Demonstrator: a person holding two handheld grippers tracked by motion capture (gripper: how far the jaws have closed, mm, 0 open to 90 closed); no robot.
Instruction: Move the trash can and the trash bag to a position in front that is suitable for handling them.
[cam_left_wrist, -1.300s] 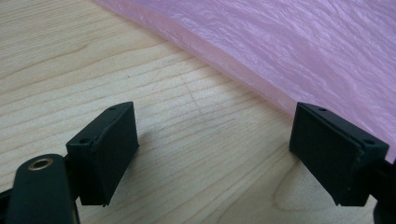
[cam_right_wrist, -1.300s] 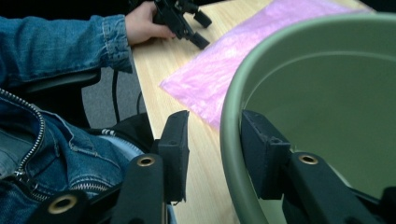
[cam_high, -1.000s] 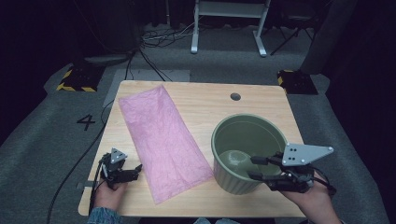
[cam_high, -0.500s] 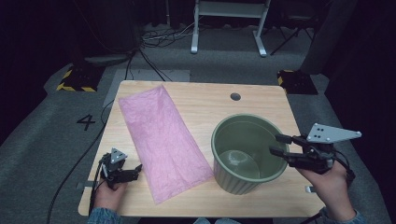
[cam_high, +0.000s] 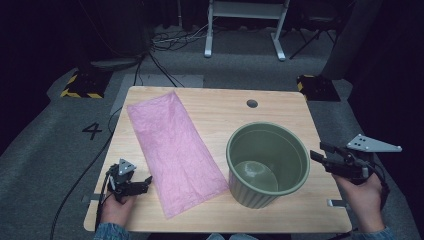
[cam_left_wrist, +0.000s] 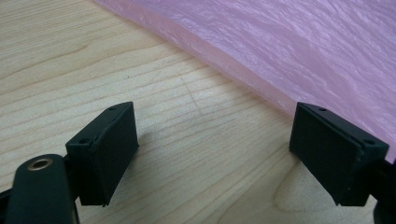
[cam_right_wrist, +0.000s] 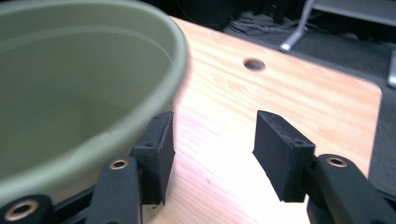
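The right gripper (cam_high: 320, 151) hangs just off the right edge of the wooden table (cam_high: 280, 115), about level with the rim of the green ribbed pot (cam_high: 266, 170), and clear of it. Its jaws have just been opening and now stand moderately wide with nothing between them. In the right gripper view (cam_right_wrist: 212, 140) only bare tabletop lies in the gap, the pot's rim (cam_right_wrist: 116, 60) curves past just beside one jaw without touching it, and the round cable hole (cam_right_wrist: 254, 64) shows farther along the table.

The pot stands upright near the front right corner of the table, mouth up and inside bare. Its left side sits just beside the right edge of the pink plastic sheet (cam_high: 172, 150).

The sheet lies flat in a long strip, running from near the back left corner slantwise toward the middle of the front edge.

The left gripper (cam_high: 142, 184) rests low at the front left corner, held in the person's left hand (cam_high: 116, 210), just left of the sheet's lower end. In the left gripper view (cam_left_wrist: 212, 154) its jaws are spread wide over bare wood, holding nothing. The sheet's crinkled edge (cam_left_wrist: 261, 51) lies just beyond the pads, one pad (cam_left_wrist: 334, 151) close against it; whether it touches I cannot tell.
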